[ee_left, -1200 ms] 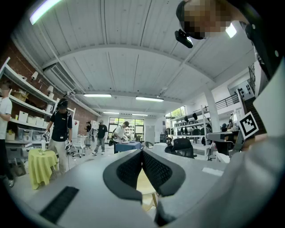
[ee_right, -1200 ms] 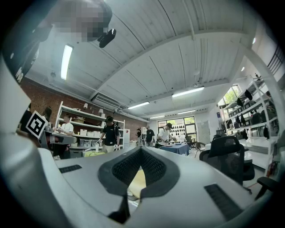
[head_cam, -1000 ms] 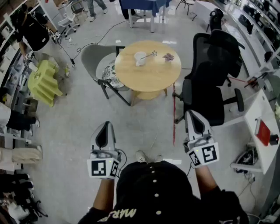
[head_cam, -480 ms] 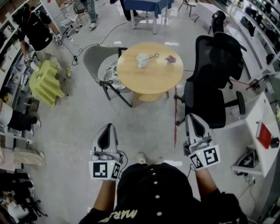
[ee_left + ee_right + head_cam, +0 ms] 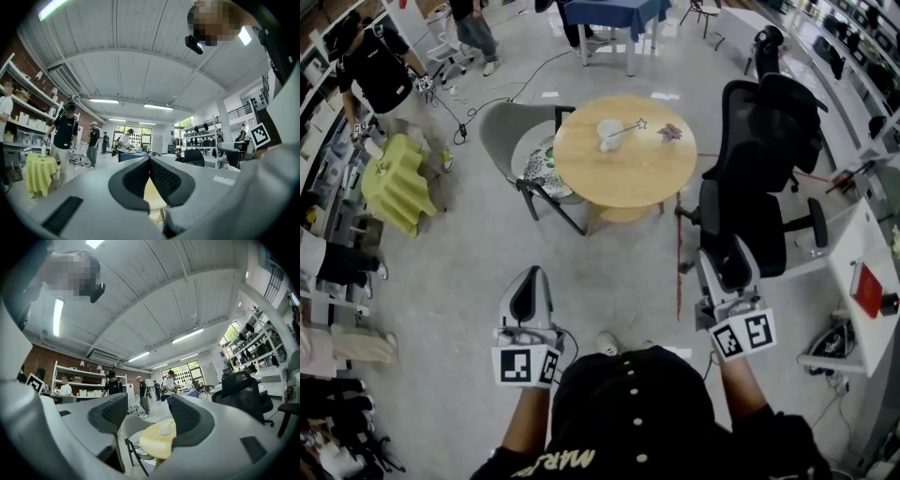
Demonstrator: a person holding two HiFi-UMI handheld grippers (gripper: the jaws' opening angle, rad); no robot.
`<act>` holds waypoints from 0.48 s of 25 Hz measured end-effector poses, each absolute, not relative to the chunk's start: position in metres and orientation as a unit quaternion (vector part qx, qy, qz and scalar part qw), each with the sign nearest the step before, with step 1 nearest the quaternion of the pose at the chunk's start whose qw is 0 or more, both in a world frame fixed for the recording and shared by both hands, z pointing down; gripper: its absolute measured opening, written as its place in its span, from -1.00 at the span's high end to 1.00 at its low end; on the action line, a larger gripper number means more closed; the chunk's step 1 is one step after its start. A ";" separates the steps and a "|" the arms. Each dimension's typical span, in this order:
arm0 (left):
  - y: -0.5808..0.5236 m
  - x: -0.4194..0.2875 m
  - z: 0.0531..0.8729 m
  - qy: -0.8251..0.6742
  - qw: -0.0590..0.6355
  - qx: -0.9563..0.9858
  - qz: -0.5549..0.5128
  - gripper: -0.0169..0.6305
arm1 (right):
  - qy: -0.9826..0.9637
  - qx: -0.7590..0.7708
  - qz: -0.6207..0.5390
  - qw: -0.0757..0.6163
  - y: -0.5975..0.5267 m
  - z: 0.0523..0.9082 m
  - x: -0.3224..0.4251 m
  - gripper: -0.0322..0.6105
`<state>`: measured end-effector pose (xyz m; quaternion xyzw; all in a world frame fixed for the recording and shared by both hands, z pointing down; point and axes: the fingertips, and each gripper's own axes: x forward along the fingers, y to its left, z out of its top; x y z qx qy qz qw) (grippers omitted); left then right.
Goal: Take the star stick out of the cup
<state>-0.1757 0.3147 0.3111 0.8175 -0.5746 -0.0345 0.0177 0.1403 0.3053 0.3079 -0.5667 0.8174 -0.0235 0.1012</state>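
**Both grippers far from the cup, star stick in it**

The left gripper [image 5: 150,161] has its jaws pressed together with nothing between them. The right gripper [image 5: 149,414] has just been opening its jaws; they stand wide apart and empty, and through the gap the round wooden table [image 5: 623,178] shows in the distance. In the head view both grippers are held low in front of the person's body, side by side and pointing toward the table, well apart from it across bare floor.

The white cup [image 5: 608,133] sits on the far part of the tabletop. The star stick [image 5: 629,127] leans out of it, its star end tilted to the right. A small purplish object [image 5: 670,132] lies near the star. A grey chair [image 5: 499,127] stands at the table's left, a black office chair [image 5: 764,122] at its right.
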 end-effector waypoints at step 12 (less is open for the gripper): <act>0.262 -0.200 0.327 -0.554 0.019 0.832 -0.028 0.93 | 0.806 -0.584 -0.006 0.089 0.263 0.311 0.124 0.03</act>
